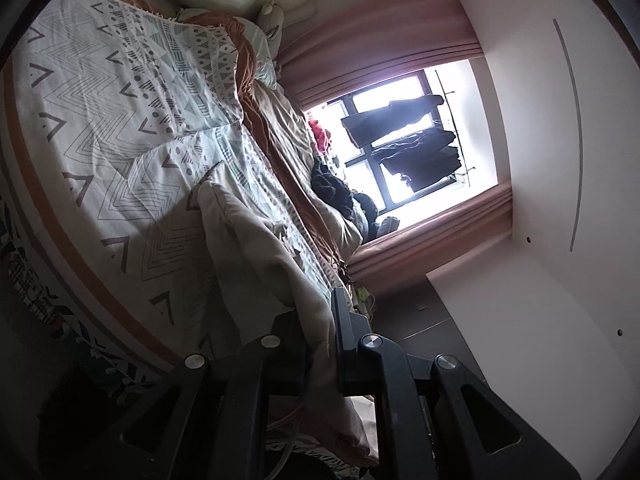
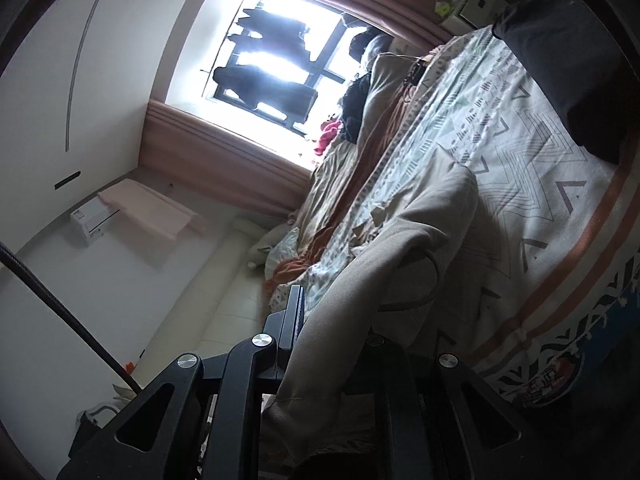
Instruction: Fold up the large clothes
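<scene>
A large beige garment (image 1: 256, 248) lies across the patterned bedspread (image 1: 120, 128) and runs into my left gripper (image 1: 320, 344), which is shut on its edge. In the right wrist view the same beige garment (image 2: 416, 232) with a drawstring loop (image 2: 434, 276) drapes from the bedspread (image 2: 520, 152) into my right gripper (image 2: 332, 332), which is shut on another edge. Both views are tilted sideways. The cloth hides most of each gripper's inner finger faces.
A bright window (image 1: 400, 140) with dark clothes hanging outside and pink curtains (image 1: 380, 40) lies beyond the bed. Rumpled orange and tan bedding (image 1: 288, 132) and dark clothes (image 1: 336, 188) pile along the window side. An air conditioner (image 2: 96, 220) hangs on the white wall. A dark item (image 2: 568, 72) sits on the bed.
</scene>
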The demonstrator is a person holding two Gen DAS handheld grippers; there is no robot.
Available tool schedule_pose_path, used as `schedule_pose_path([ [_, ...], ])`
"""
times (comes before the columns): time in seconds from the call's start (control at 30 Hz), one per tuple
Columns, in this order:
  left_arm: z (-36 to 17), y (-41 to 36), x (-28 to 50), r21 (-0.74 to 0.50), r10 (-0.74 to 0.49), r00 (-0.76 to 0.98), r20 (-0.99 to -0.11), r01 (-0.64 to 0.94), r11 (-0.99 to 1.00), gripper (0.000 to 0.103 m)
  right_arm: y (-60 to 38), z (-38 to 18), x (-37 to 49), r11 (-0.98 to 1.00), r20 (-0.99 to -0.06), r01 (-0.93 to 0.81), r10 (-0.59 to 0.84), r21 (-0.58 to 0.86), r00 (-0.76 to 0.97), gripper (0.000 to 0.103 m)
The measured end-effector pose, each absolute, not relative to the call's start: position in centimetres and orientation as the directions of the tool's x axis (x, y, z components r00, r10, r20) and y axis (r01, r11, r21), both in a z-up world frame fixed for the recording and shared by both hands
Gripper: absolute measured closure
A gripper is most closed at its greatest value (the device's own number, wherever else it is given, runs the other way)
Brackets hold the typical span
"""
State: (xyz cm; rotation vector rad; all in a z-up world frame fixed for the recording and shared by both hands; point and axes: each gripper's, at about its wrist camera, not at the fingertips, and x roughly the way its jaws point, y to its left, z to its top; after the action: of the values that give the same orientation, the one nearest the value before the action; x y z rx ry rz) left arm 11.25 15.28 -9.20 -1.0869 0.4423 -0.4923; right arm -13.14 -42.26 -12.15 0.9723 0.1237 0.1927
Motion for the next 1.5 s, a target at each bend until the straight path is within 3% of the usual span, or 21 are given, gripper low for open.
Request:
schedule_pose_path([
  [0.4,-3.4,16.0,9.6,-0.889,-0.574,0.819,0.023,0.28,0.364,0.091,-41.5,-7.3,-15.7,0.575,0.087,-0.2,0.218,0.793,0.972,0.092],
  [0.87,-1.1,14.9,17.4,-0.883,-0.545,0.838,0.028,0.276,0.379,0.091,-43.8,-5.3,-6.1,0.584,0.069,-0.16,0.175,0.796,0.982,0.092],
  [1.17,0.1,13.5,26.4,-0.883,-0.536,0.844,-0.033,0.227,0.412,0.091,-45.9,-2.8,2.9,0.568,0.031,-0.1,0.13,0.817,0.991,0.092],
  [1.5,-3.8,11.8,35.0,-0.891,-0.526,0.837,-0.152,0.114,0.439,0.091,-47.1,-4.3,11.3,0.478,-0.04,-0.003,0.079,0.878,0.996,0.092],
])
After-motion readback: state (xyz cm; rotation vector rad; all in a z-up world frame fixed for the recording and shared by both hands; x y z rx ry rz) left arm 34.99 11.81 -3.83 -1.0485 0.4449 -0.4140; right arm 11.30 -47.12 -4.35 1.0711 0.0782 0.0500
